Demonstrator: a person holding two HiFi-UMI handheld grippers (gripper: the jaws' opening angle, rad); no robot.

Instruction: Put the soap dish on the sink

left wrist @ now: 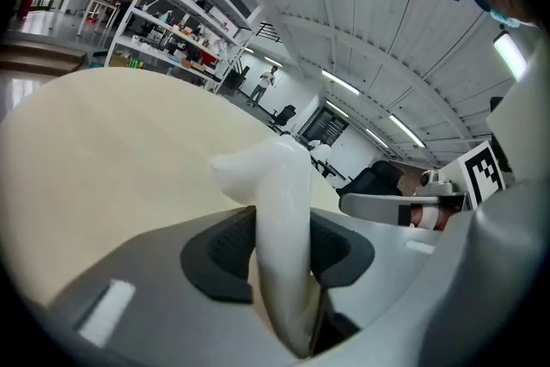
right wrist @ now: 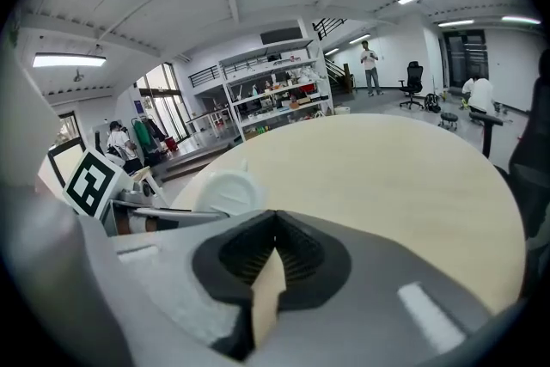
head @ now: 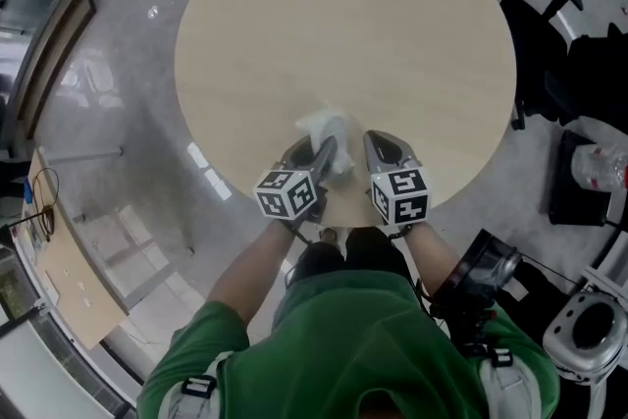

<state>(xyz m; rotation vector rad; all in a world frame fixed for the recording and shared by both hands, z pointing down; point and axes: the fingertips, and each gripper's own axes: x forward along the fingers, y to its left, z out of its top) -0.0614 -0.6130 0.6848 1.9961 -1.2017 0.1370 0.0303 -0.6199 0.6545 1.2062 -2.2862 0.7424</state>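
Two hand-held grippers show in the head view, low over the near edge of a round, pale wood counter [head: 343, 25]. The left hand-held gripper [head: 312, 152] carries the white soap dish [head: 329, 128], which sticks out past its jaws above the counter's near part. The right hand-held gripper [head: 388, 150] is just beside it and carries nothing that can be seen. Around the counter there is only grey floor and a black office chair [head: 535, 44]; no sink appears anywhere in this view.

In the left gripper view, the soap dish [left wrist: 275, 185] stands edge-on between the dark pads [left wrist: 219, 249], which pinch it from both sides. Its rounded rim rises above the jaws, and the bare counter [left wrist: 103, 150] stretches out beyond it. Whether the dish touches the counter cannot be told from here. The right hand-held gripper [left wrist: 378, 204] reaches in from the right side of the view, apart from the dish.

In the right gripper view, that gripper's own jaws [right wrist: 271, 228] are pressed together at the tips with nothing between them; only a sliver of counter shows through the gap lower down. The soap dish [right wrist: 225, 192] shows to the left, beyond the jaws, held in the left hand-held gripper [right wrist: 163, 215].

As a judgement, the task is at an early stage. The dish is gripped, so picking it up is done. Carrying it to a sink and setting it down there are left, and the sink has not yet come into sight.
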